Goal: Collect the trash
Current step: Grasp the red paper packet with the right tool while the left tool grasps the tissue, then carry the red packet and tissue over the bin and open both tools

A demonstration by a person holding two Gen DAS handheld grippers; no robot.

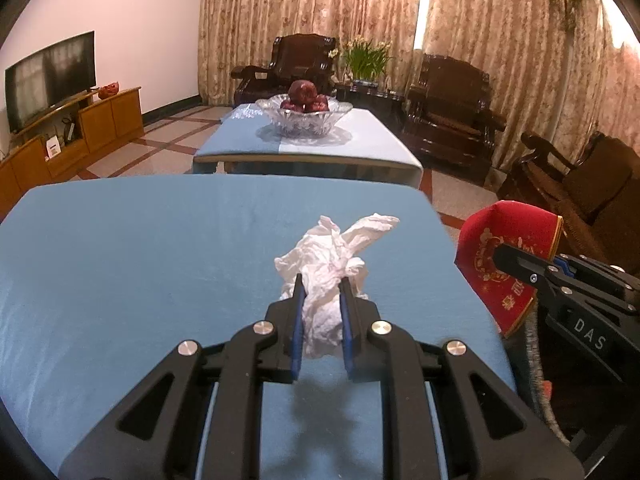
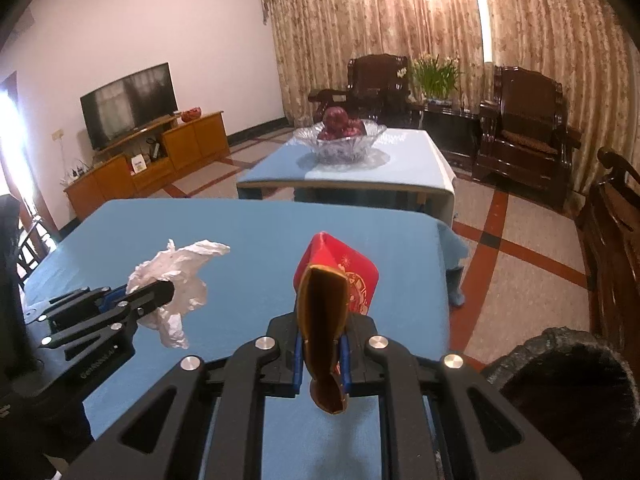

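Observation:
A crumpled white tissue point(image 1: 340, 244) hangs just above the blue tablecloth point(image 1: 140, 240), and my left gripper point(image 1: 321, 282) is shut on its lower part. The right wrist view shows the same tissue point(image 2: 176, 264) and the left gripper point(image 2: 168, 286) from the side, at the left. My right gripper point(image 2: 323, 320) is shut on a red paper packet point(image 2: 344, 264) with a gold lining, which stands upright between the pads. In the left wrist view the red packet point(image 1: 504, 232) and the right gripper point(image 1: 502, 258) are past the table's right edge.
A dark round bin point(image 2: 560, 380) stands by the table's near right corner. Beyond the blue table point(image 2: 260, 232) is a second table with a glass bowl of red fruit point(image 2: 340, 140). Dark wooden armchairs point(image 2: 520, 120) line the curtains, with a TV cabinet point(image 2: 152, 160) on the left.

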